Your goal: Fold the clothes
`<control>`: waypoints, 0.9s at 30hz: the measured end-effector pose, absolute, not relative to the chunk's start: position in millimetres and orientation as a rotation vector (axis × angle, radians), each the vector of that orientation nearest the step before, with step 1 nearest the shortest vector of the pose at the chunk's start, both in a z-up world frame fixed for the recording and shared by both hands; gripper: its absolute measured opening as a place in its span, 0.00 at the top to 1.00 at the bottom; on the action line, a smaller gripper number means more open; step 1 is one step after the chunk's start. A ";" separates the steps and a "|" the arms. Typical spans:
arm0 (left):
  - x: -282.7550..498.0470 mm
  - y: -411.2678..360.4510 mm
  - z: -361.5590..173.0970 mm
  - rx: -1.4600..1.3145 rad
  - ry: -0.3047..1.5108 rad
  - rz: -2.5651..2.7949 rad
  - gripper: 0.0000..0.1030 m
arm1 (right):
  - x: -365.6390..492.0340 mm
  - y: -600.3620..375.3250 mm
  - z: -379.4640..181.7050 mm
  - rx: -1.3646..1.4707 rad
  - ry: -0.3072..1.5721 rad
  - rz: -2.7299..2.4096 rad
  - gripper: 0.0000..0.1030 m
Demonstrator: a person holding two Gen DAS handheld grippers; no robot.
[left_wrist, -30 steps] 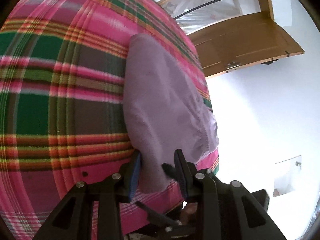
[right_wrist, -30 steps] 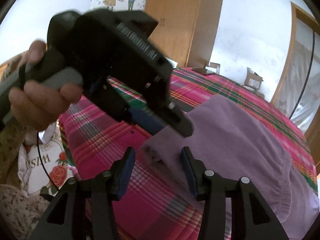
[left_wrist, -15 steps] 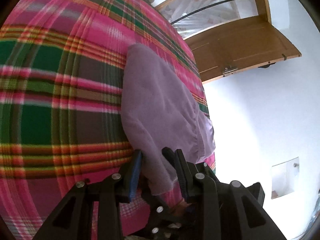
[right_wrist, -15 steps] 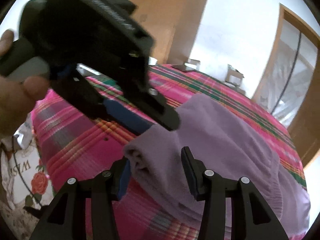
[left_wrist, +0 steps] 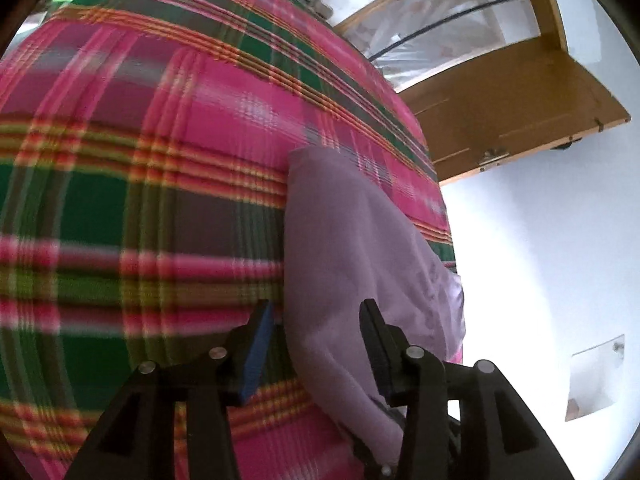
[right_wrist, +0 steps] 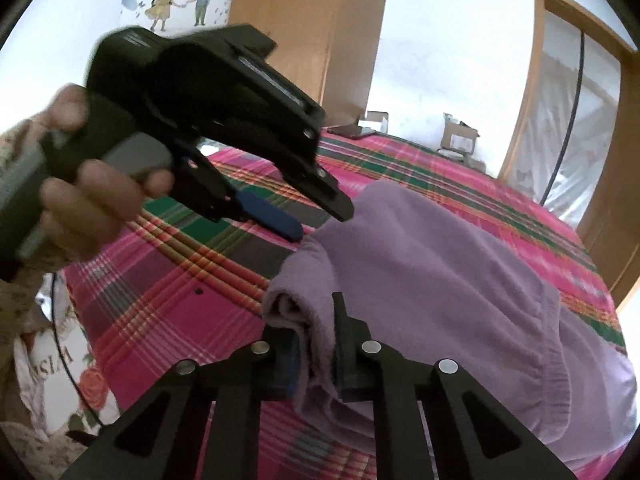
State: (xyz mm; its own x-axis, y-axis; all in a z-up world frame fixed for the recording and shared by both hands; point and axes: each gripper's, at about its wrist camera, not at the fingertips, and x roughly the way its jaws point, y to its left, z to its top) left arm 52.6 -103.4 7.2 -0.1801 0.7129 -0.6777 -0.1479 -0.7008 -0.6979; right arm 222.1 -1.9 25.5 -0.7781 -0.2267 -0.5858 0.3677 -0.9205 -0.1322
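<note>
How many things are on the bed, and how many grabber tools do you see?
Purple garment: 1
Dark phone: 1
Tools: 2, the left tool and the right tool
Total: 4, all on or over the plaid bed cover

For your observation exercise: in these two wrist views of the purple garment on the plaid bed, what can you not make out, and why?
- Purple garment: its type; folded, and cut off by the right wrist view's lower right edge.
- Garment's near end: left wrist view, behind the left tool.
- Plaid bedcover: blurred pattern, left wrist view.
- Dark flat item at the bed's far edge: too small, right wrist view.
</note>
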 end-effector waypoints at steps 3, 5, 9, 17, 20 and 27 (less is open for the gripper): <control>42.9 -92.2 5.5 -1.520 -0.637 1.919 0.56 | 226.2 0.4 28.8 0.827 0.316 -2.671 0.88; 35.7 -86.9 1.1 -1.557 -0.652 1.903 0.56 | 229.1 2.2 31.1 0.819 0.291 -2.669 0.88; 22.6 -73.2 -6.2 -1.574 -0.684 1.846 0.56 | 233.2 7.2 36.8 0.799 0.245 -2.670 0.88; 9.2 -59.6 -12.7 -1.591 -0.713 1.825 0.78 | 240.5 12.6 43.3 0.806 0.196 -2.667 0.89; 12.9 -64.4 -12.7 -1.554 -0.758 1.831 0.86 | 240.1 11.1 45.3 0.811 0.186 -2.663 0.89; 24.3 -79.1 1.0 -1.476 -0.773 1.885 0.89 | 240.5 -7.7 52.5 0.789 0.252 -2.643 0.90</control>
